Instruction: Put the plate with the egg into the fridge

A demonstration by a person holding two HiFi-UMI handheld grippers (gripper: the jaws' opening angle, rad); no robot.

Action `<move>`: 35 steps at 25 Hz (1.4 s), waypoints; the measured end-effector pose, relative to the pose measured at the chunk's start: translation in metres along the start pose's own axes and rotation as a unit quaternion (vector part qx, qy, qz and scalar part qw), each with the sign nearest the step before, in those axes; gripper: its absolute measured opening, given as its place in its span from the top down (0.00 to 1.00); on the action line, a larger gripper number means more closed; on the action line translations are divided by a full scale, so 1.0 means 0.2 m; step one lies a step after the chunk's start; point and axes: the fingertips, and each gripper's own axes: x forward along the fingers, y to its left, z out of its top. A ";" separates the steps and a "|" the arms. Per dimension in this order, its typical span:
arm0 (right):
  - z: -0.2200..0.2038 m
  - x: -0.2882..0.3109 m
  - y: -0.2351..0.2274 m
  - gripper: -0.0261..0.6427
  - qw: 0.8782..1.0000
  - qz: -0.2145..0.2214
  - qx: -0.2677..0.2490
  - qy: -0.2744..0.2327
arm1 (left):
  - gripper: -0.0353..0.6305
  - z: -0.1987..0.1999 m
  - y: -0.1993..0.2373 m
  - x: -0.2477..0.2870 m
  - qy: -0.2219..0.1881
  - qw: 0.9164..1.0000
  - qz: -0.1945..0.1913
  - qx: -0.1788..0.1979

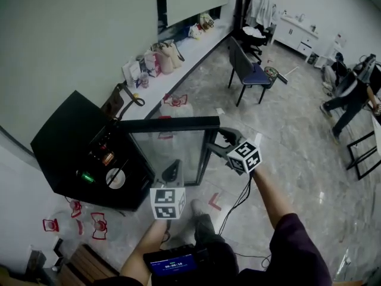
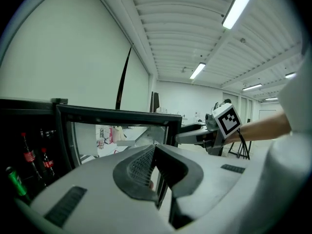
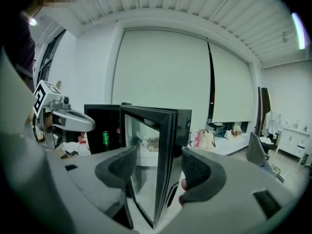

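Observation:
The black mini fridge (image 1: 62, 145) stands open, its glass door (image 1: 169, 145) swung out toward me. My right gripper (image 1: 219, 140) is open, and its jaws straddle the door's free edge (image 3: 163, 179) without pressing it. My left gripper (image 1: 172, 173) is low by the door's bottom edge; its pads (image 2: 139, 167) meet at the tips with nothing between them. A round white disc (image 1: 115, 178) that may be the plate lies inside the fridge; I cannot make out an egg on it. A green can (image 3: 105, 138) and red-capped bottles (image 2: 29, 155) stand on the shelves.
Plastic bags with red print (image 1: 98, 225) lie on the floor left of the fridge. A long counter (image 1: 196, 49) with bags runs along the wall. A blue chair (image 1: 253, 70) and a person (image 1: 351, 94) are farther off. A cable (image 1: 238, 201) trails across the floor.

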 end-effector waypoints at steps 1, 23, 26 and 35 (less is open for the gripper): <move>-0.01 -0.04 0.05 0.55 1.000 -0.004 0.002 0.000 | 0.93 -0.01 -0.01 -0.05 0.000 1.000 0.000 -0.001; -0.08 -0.40 0.86 0.55 0.995 0.084 -0.011 -0.045 | 0.93 -0.19 -0.10 -0.54 -0.004 0.996 0.083 -0.038; -0.08 -0.40 0.94 0.55 0.993 0.107 -0.019 -0.049 | 0.93 -0.20 -0.07 -0.55 -0.002 0.994 0.101 -0.040; -0.07 -0.44 1.19 0.55 0.980 0.185 -0.040 -0.055 | 0.93 -0.25 0.05 -0.62 -0.002 0.990 0.135 -0.040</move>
